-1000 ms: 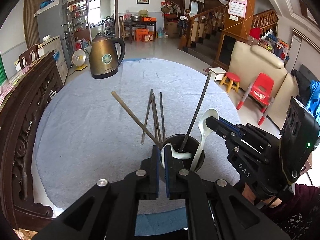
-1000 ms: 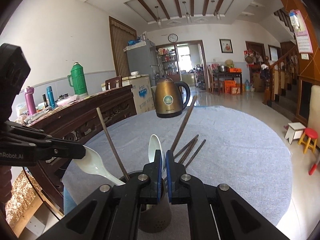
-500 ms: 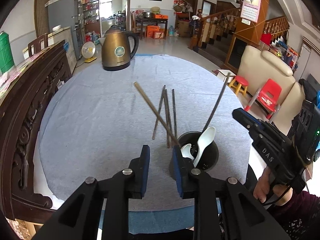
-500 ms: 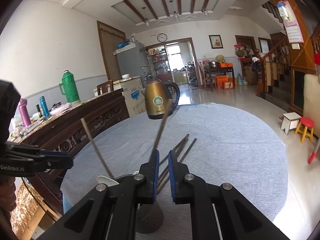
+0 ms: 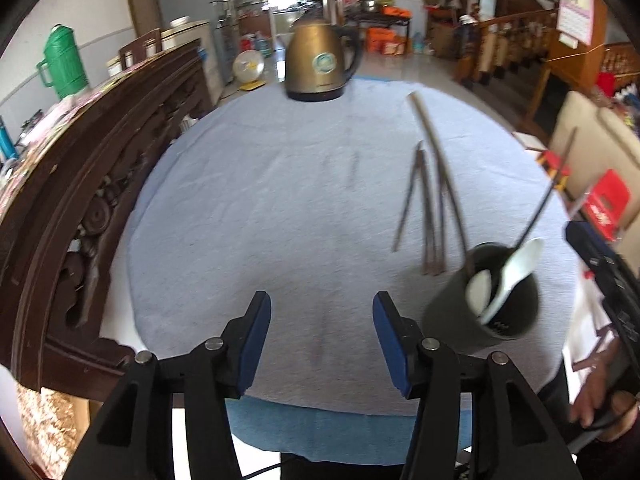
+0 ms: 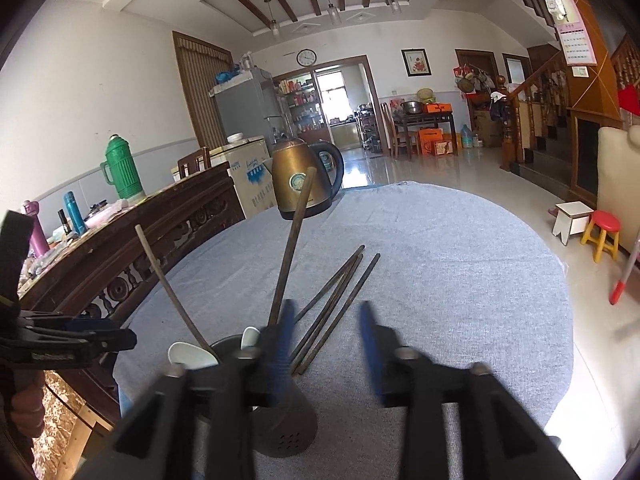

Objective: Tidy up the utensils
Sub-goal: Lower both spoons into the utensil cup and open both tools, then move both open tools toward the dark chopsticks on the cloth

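Observation:
A dark utensil holder [image 5: 516, 320] stands on the blue-grey tablecloth [image 5: 280, 208], at the right in the left wrist view. Two white spoons [image 5: 520, 264] and two chopsticks [image 5: 544, 196] lean in it. Several loose chopsticks [image 5: 428, 216] lie on the cloth just beyond it. My left gripper [image 5: 322, 340] is left of the holder, its jaws opening with nothing between them. My right gripper [image 6: 325, 344] hovers over the holder [image 6: 288, 436], jaws opening, nothing pressed by its pads; the loose chopsticks [image 6: 340, 300] show past the gap. The left gripper [image 6: 72, 344] appears at that view's left edge.
A bronze kettle [image 5: 320, 64] stands at the table's far edge. A carved wooden sideboard [image 5: 60, 200] runs along the left with a green thermos [image 5: 62, 62] on it. A hand [image 5: 592, 412] holds the right gripper at the lower right. Stools and a sofa stand beyond the table's right side.
Both grippers went from shut to open. The two white spoons they held now rest in the holder. The left gripper swung left, away from the holder, and tipped downward.

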Demonstrator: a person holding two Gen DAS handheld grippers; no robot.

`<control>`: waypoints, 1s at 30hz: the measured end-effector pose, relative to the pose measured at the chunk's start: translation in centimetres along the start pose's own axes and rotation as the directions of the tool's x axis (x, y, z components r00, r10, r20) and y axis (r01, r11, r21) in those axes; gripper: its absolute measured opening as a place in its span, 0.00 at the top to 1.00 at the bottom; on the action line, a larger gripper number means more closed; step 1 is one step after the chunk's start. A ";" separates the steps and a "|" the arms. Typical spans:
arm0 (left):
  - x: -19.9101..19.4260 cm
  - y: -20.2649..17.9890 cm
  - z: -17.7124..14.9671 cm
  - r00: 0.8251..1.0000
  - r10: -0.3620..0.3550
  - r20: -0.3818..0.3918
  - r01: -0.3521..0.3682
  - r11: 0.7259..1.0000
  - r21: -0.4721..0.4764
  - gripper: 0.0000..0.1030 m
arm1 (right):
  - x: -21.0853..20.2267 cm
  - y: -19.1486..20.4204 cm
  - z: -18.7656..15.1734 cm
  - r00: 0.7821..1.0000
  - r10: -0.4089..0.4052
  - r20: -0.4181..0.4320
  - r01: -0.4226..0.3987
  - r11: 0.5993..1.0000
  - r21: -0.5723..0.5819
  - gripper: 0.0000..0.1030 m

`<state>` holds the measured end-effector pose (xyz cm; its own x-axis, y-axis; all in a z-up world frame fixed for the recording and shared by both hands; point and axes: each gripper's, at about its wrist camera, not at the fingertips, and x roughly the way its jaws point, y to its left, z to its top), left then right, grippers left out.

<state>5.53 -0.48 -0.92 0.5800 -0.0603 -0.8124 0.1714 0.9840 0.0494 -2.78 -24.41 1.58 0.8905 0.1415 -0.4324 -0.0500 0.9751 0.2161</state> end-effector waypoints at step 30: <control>3.2 1.1 -0.5 0.977 0.211 0.029 -0.211 0.977 0.014 0.38 | 1.3 -2.4 -0.4 0.997 -0.062 -0.055 0.066 0.995 0.078 0.45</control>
<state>7.19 0.53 -3.80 0.6258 0.1434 -0.7667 0.0563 0.9721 0.2278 -1.64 -26.50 0.15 0.8655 0.0903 -0.4927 0.0439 0.9661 0.2544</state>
